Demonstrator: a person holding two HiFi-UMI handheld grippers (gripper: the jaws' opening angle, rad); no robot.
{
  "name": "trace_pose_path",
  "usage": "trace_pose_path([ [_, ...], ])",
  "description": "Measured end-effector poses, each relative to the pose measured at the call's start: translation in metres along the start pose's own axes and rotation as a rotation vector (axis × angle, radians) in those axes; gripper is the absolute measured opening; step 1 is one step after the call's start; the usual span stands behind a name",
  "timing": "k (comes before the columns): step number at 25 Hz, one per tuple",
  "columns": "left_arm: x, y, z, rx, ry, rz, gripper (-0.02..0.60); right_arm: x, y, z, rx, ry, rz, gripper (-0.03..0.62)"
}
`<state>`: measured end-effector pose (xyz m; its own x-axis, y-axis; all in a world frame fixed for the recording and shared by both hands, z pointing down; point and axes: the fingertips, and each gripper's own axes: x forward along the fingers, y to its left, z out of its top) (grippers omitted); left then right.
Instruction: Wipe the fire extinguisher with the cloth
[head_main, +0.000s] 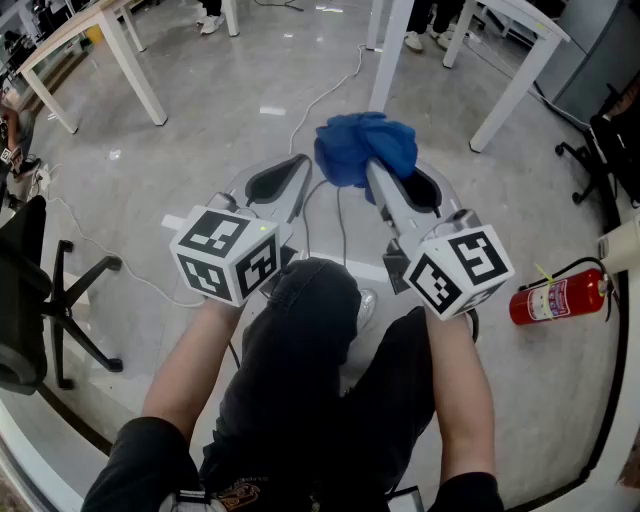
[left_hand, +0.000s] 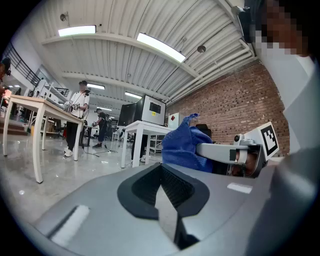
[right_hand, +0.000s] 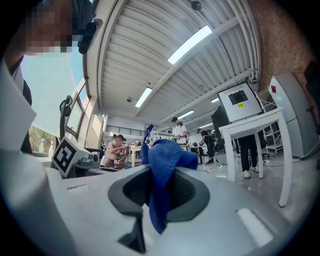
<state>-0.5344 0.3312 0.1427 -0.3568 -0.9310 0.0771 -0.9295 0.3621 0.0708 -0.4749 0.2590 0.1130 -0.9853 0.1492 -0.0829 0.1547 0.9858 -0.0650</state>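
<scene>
A red fire extinguisher (head_main: 556, 297) lies on its side on the floor at the right of the head view, well clear of both grippers. My right gripper (head_main: 385, 183) is shut on a bunched blue cloth (head_main: 364, 147), held level in front of me. In the right gripper view the cloth (right_hand: 162, 172) hangs pinched between the jaws. My left gripper (head_main: 285, 182) is shut with nothing in it and sits beside the right one. From the left gripper view the cloth (left_hand: 182, 146) shows off to the right.
White tables (head_main: 90, 30) stand at the back left and back right (head_main: 530, 40). A black office chair (head_main: 40, 300) is at my left. Cables (head_main: 320, 95) run across the grey floor. People stand further back in the room.
</scene>
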Motion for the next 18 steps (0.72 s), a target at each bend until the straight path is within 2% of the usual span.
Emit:
trace_pose_path([
  [9, 0.001, -0.004, -0.001, -0.002, 0.003, -0.008, 0.005, -0.003, 0.001, 0.002, -0.023, -0.002, -0.007, 0.067],
  [18, 0.003, -0.012, -0.001, 0.003, 0.008, -0.023, 0.006, -0.010, -0.005, 0.002, -0.001, -0.003, -0.026, 0.067],
])
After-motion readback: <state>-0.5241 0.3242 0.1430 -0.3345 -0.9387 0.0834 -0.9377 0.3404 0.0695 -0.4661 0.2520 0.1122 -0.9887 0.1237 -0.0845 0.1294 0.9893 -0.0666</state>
